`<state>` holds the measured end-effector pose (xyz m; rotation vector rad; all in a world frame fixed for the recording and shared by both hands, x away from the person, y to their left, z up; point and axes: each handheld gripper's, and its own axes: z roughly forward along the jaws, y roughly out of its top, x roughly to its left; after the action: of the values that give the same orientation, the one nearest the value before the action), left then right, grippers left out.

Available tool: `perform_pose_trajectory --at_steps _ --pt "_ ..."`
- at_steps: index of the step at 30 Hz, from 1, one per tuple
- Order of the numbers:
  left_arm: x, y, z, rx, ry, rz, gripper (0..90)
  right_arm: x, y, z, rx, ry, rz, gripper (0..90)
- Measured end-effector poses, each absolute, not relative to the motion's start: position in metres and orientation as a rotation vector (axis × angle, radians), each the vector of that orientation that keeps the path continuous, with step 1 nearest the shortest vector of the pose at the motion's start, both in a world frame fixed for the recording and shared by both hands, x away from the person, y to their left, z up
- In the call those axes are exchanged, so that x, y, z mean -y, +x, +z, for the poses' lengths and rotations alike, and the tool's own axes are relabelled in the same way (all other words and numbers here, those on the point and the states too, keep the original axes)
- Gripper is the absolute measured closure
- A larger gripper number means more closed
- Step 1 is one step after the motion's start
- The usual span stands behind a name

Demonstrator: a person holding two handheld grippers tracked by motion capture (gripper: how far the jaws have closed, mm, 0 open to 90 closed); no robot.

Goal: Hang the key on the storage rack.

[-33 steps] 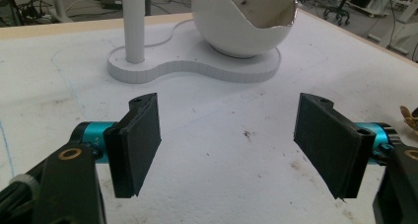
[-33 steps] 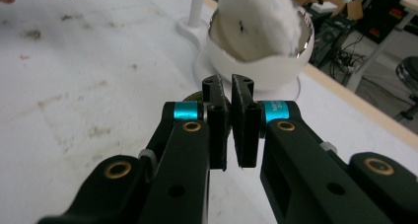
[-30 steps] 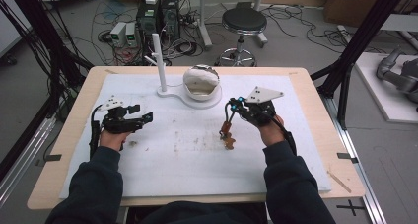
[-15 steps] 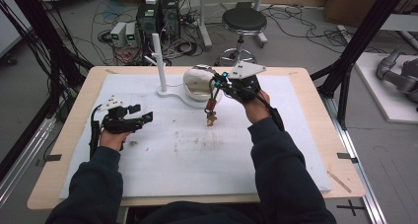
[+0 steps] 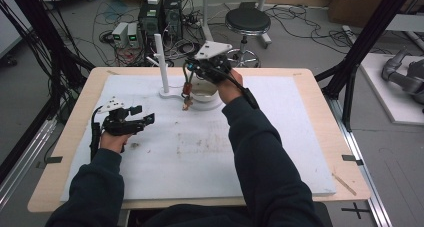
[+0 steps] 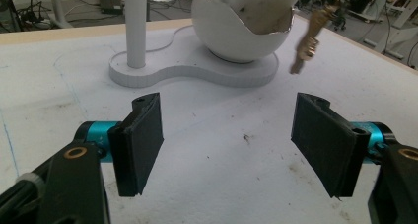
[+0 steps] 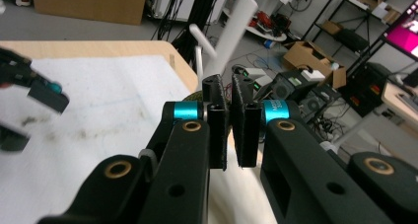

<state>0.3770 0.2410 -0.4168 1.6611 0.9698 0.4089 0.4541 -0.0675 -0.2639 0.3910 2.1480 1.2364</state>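
Observation:
A bunch of keys (image 5: 187,94) on a ring hangs from my right gripper (image 5: 192,71), which is shut on the ring above the white stand. In the left gripper view the keys (image 6: 308,36) dangle just right of the egg-shaped white bowl (image 6: 236,31). The stand's upright post (image 5: 161,62) with a side peg rises left of the keys. In the right gripper view the pads (image 7: 217,120) stand almost together, and the ring between them is hidden. My left gripper (image 5: 145,118) rests on the mat at the left, open, nothing between its fingers (image 6: 140,140).
The stand's flat base (image 6: 197,71) joins the post (image 6: 135,26) and the bowl. A white mat (image 5: 280,152) with brown smudges covers the wooden table (image 5: 320,87). Black frame legs, cables, boxes and a stool (image 5: 247,22) stand beyond the far edge.
My right gripper has carried the keys up and to the far left, from the mat's middle right to above the bowl beside the post. The left gripper has stayed put.

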Motion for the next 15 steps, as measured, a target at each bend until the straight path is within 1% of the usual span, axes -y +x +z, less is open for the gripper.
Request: perform_pose_trajectory --at_steps 1,2,4,6,7,8,11,15 --pt "-0.242 0.377 -0.417 -0.968 1.664 0.410 27.8 0.063 0.456 -0.262 -2.145 0.379 1.232 87.0" --pt "-0.242 0.376 -0.417 -0.971 1.656 0.411 27.8 0.047 0.462 -0.259 -2.158 0.370 1.225 86.9" --pt "-0.243 0.376 -0.417 -0.975 1.652 0.410 27.8 0.042 0.465 -0.258 -2.155 0.361 1.223 87.0" --pt "-0.245 0.376 -0.417 -0.976 1.650 0.411 27.8 0.028 0.471 -0.256 -2.159 0.349 1.213 86.9" --pt "-0.245 0.375 -0.417 -0.977 1.648 0.411 27.8 0.015 0.475 -0.254 -2.160 0.346 1.206 86.9" --pt "-0.245 0.375 -0.417 -0.978 1.644 0.410 27.8 0.015 0.475 -0.254 -2.160 0.346 1.206 86.9" --pt "-0.247 0.375 -0.416 -0.979 1.645 0.411 27.8 -0.007 0.484 -0.254 -2.160 0.332 1.182 86.9" --pt "-0.247 0.374 -0.417 -0.980 1.646 0.410 27.8 -0.021 0.492 -0.257 -2.163 0.346 1.147 86.9"
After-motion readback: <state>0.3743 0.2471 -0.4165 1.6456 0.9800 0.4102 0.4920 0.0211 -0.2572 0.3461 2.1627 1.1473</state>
